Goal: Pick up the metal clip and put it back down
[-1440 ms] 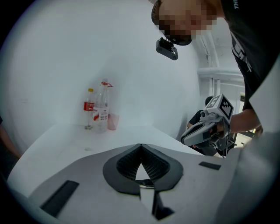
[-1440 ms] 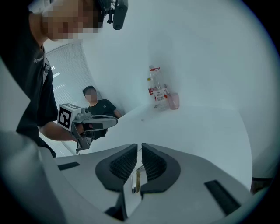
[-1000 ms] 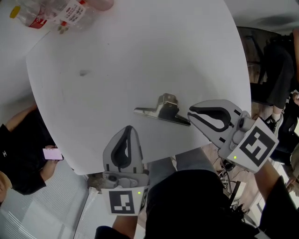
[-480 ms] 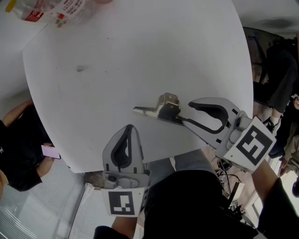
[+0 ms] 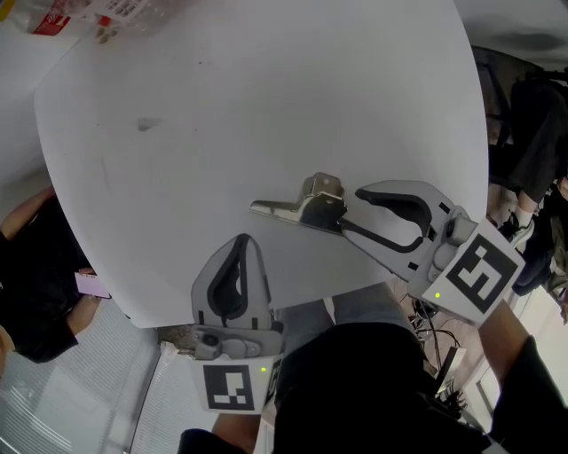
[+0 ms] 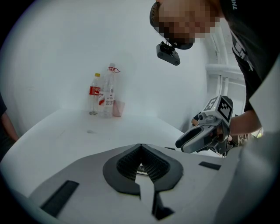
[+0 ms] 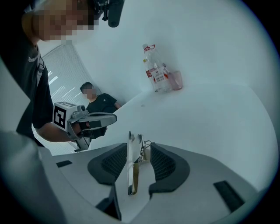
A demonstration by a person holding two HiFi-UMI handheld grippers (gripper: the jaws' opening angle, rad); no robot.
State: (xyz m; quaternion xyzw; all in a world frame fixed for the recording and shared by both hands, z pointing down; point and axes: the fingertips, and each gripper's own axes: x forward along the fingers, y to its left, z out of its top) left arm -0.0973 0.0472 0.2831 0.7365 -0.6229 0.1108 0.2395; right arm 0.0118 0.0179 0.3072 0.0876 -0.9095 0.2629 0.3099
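Note:
The metal clip (image 5: 302,209) lies on the white table (image 5: 266,106), its long handle pointing right. My right gripper (image 5: 351,211) has just been opening its jaws, and they now stand on either side of that handle. In the right gripper view the clip (image 7: 132,166) runs up the middle between the pads (image 7: 164,162) without being pressed by them. My left gripper (image 5: 241,244) is shut and empty, hovering near the table's front edge, below and left of the clip. The left gripper view shows its pads meeting (image 6: 140,146), with the right gripper (image 6: 199,138) beyond them.
Plastic bottles (image 5: 98,13) and a pink cup (image 7: 176,80) stand at the table's far edge. A person in black (image 5: 27,293) sits off the table's left side, holding a phone (image 5: 89,284). The table's rim curves close in front of me.
The right gripper's jaws went from shut to wide apart and slid left, taking the clip's handle between them. The clip and the left gripper stayed put.

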